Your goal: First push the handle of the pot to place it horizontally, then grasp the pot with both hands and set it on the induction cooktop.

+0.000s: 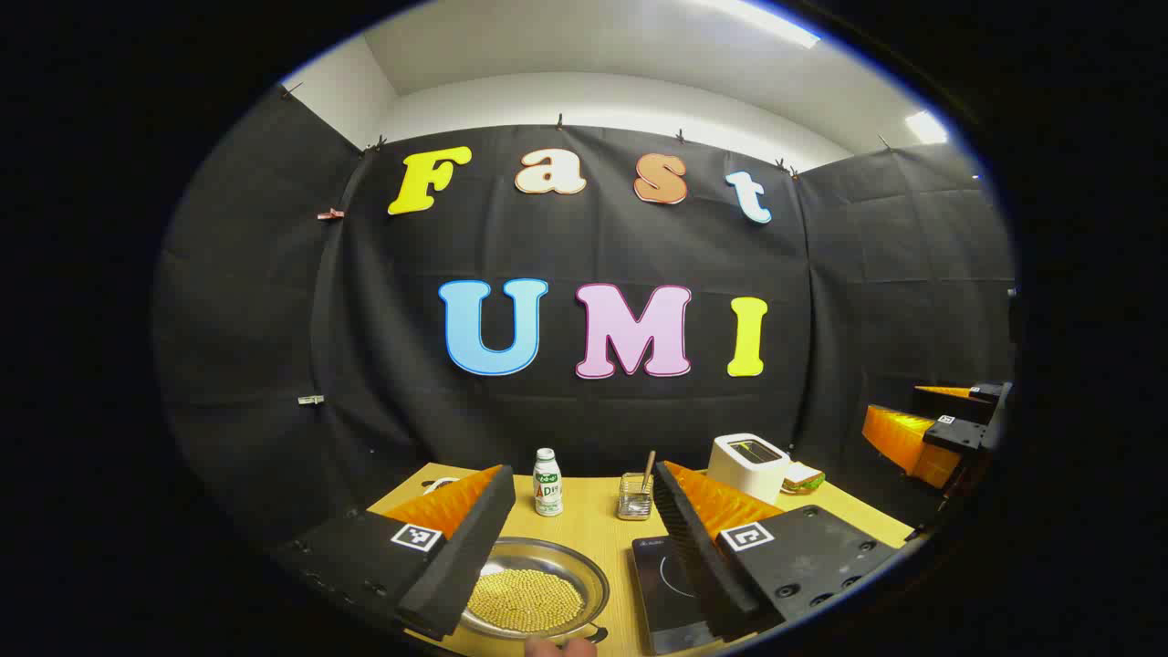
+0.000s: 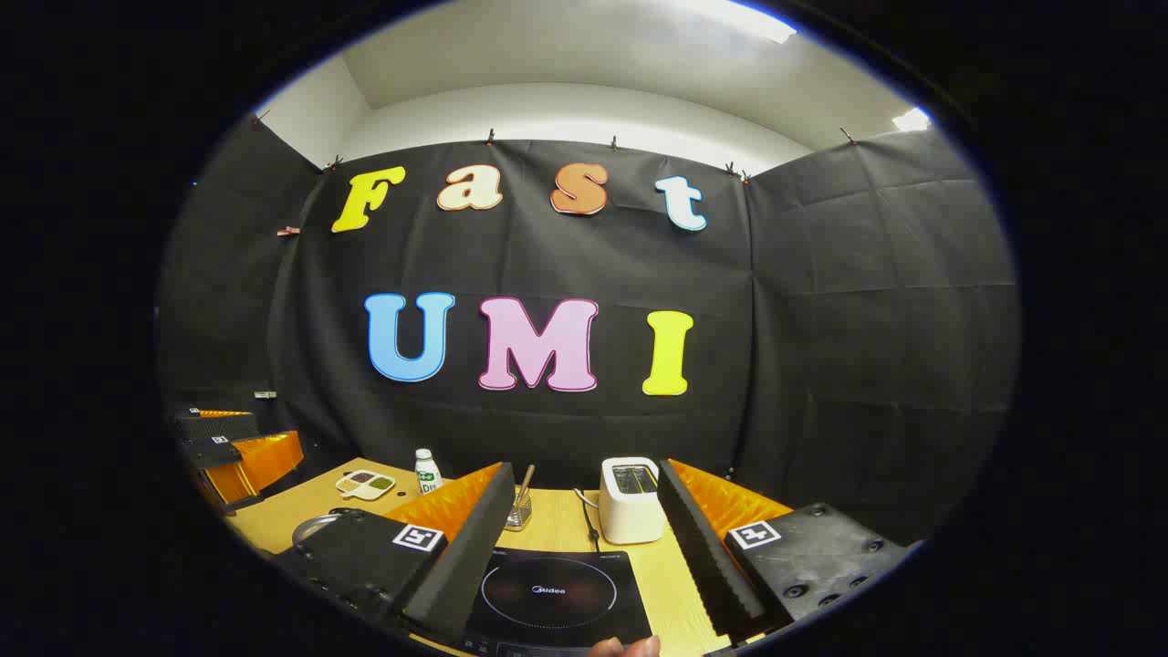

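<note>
A steel pot point(image 1: 534, 593) filled with small yellow beads sits on the wooden table, low between my left gripper's fingers. A dark handle piece point(image 1: 598, 631) shows at its near right rim. The black induction cooktop point(image 1: 664, 584) lies just right of the pot, partly behind one finger. My left gripper point(image 1: 582, 470) is open above the table and holds nothing. My right gripper point(image 2: 584, 467) is open too, hovering over the cooktop point(image 2: 557, 593). The pot's rim point(image 2: 315, 526) peeks out at the left in the right gripper view.
Behind the pot stand a small white bottle point(image 1: 547, 482) and a wire holder with a stick point(image 1: 636, 493). A white toaster point(image 2: 630, 500) and a sandwich point(image 1: 803, 476) sit at the back right. A divided dish point(image 2: 365, 484) lies at the back left. Fingertips of a hand point(image 1: 557, 648) show at the bottom.
</note>
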Motion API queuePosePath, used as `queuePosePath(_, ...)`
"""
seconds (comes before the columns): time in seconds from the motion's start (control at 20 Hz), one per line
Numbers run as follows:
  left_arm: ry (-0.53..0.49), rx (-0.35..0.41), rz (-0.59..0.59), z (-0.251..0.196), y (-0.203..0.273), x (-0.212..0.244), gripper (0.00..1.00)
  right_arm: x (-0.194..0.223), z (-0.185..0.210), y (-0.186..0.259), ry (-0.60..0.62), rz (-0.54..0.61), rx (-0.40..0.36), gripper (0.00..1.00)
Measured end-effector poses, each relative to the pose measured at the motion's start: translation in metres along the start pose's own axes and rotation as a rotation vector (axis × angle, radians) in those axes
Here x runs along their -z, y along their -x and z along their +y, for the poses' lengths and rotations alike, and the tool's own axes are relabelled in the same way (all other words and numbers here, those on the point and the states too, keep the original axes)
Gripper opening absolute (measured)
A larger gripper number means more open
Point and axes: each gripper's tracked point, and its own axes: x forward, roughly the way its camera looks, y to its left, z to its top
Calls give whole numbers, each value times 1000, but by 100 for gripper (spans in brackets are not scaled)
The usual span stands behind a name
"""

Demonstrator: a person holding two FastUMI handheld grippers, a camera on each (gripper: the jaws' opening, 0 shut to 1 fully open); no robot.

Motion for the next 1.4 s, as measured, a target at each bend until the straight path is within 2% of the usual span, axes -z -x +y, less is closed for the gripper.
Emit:
queuePosePath(1.2, -18, 16, -39, -4, 15, -12, 93, -3, -10, 5, 4, -15, 10, 97)
queuePosePath(1.25, -20, 25, -48, -4, 16, -15, 75, -3, -10, 7, 5, -15, 10, 97)
queuePosePath(1.4, -29, 115, -10, -16, 18, -5, 23, -2, -10, 7, 11, -14, 9, 97)
